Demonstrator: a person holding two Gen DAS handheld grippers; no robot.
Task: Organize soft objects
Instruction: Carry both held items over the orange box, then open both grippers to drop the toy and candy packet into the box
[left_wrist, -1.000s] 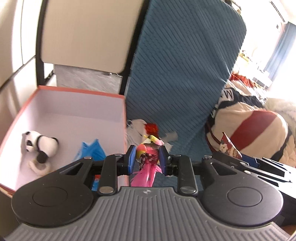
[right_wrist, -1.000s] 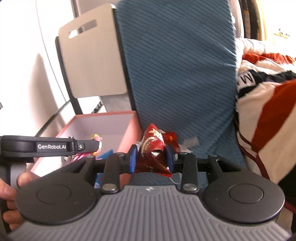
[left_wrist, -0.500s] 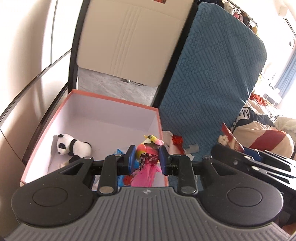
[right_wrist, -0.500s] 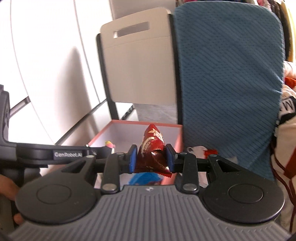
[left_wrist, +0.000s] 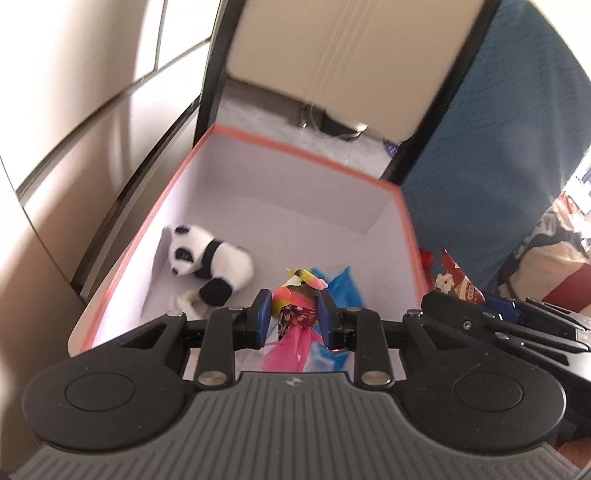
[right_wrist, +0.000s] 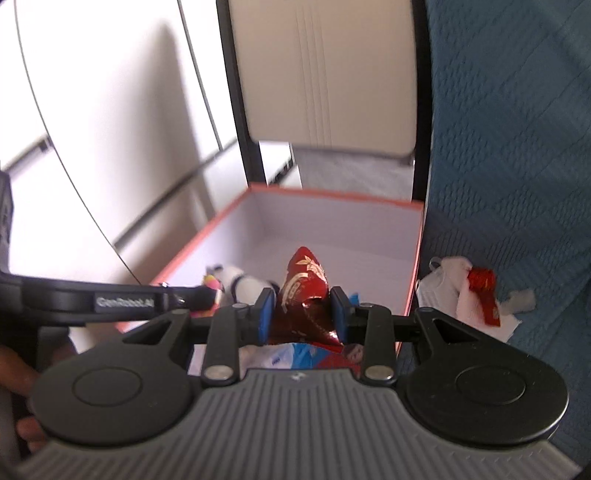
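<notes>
Left to right. A plush panda (left_wrist: 210, 269) is seen lying on the floor of the open box (left_wrist: 295, 146), near its left wall, with blue soft items (left_wrist: 341, 286) beside it. The left gripper (left_wrist: 293, 319) is clamped on a pink, multicoloured soft toy (left_wrist: 295, 314), which is held above the box interior. In the right wrist view, the right gripper (right_wrist: 303, 317) is clamped on a red pouch with gold print (right_wrist: 304, 291), which is held over the near part of the same box (right_wrist: 332, 194). Outside the box's right wall, a white soft object with a red tag (right_wrist: 469, 291) is left lying on the blue quilted cover (right_wrist: 517, 147), just beside the box.

The step in hand is judged to be the deposit of both held items. For a clean release, each item is best carried well inside the rim and lowered toward a bare patch of floor, clear of the panda, before the jaws are parted; the two grippers, now near each other, should be kept from colliding.
</notes>
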